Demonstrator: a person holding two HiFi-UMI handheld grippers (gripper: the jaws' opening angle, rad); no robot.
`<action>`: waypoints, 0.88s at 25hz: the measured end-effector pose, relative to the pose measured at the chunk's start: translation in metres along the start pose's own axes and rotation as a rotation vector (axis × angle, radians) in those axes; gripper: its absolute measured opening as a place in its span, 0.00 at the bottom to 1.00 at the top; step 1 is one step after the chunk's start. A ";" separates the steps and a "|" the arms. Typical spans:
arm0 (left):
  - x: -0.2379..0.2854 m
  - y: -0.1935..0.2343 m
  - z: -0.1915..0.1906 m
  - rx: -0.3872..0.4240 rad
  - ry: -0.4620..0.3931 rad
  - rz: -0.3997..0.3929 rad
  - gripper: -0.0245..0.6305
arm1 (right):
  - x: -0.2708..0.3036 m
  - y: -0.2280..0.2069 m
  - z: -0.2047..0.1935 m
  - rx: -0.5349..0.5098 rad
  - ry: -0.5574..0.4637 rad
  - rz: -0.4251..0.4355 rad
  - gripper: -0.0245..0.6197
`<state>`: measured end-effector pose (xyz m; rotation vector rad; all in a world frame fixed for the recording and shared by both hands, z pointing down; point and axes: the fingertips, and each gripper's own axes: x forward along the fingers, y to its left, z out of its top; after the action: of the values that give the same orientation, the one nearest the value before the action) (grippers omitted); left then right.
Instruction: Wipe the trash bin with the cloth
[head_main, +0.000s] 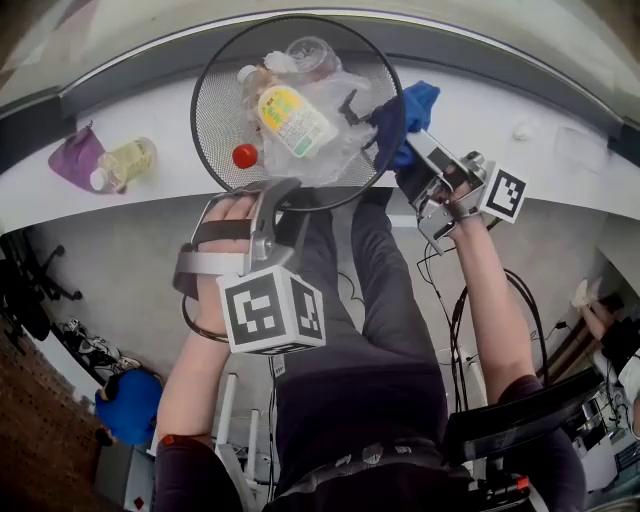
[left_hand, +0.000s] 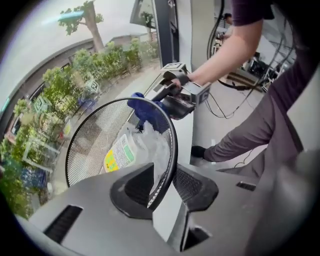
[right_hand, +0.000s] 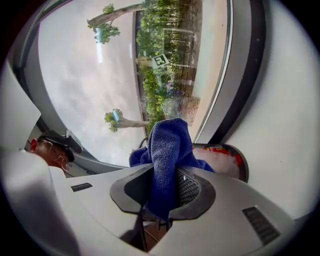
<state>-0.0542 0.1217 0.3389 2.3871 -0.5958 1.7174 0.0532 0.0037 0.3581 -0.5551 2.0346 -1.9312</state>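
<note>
A round black mesh trash bin (head_main: 205, 110) stands on a white ledge, holding bottles and crumpled plastic. My left gripper (head_main: 285, 195) sits at the bin's near rim. In the left gripper view the mesh wall and rim (left_hand: 90, 145) run between the jaws of the left gripper (left_hand: 165, 185), which grip them. My right gripper (head_main: 405, 155) is shut on a blue cloth (head_main: 410, 110) at the bin's right rim. The right gripper view shows the cloth (right_hand: 167, 150) bunched between the jaws of the right gripper (right_hand: 162, 192), with the bin's rim (right_hand: 240, 160) just behind. The cloth (left_hand: 147, 112) rests on the bin's far edge in the left gripper view.
On the ledge to the left lie a purple bag (head_main: 75, 155) and a yellowish bottle (head_main: 130, 160). A curved window runs behind the ledge. On the floor are a blue object (head_main: 130, 405) and cables (head_main: 460, 310), and a black chair (head_main: 520, 420) stands at the right.
</note>
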 end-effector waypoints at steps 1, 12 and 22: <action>0.001 -0.001 0.002 -0.029 0.007 0.007 0.21 | -0.003 -0.002 -0.012 0.001 0.020 -0.013 0.18; 0.005 0.000 0.043 -0.218 -0.092 0.007 0.21 | -0.004 -0.010 -0.099 0.013 0.238 -0.059 0.18; -0.005 0.023 -0.045 0.213 0.033 -0.001 0.34 | 0.016 0.045 0.084 -0.301 -0.009 0.002 0.18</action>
<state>-0.1042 0.1168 0.3470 2.4899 -0.4262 1.9036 0.0741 -0.0770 0.3083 -0.6265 2.3350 -1.6258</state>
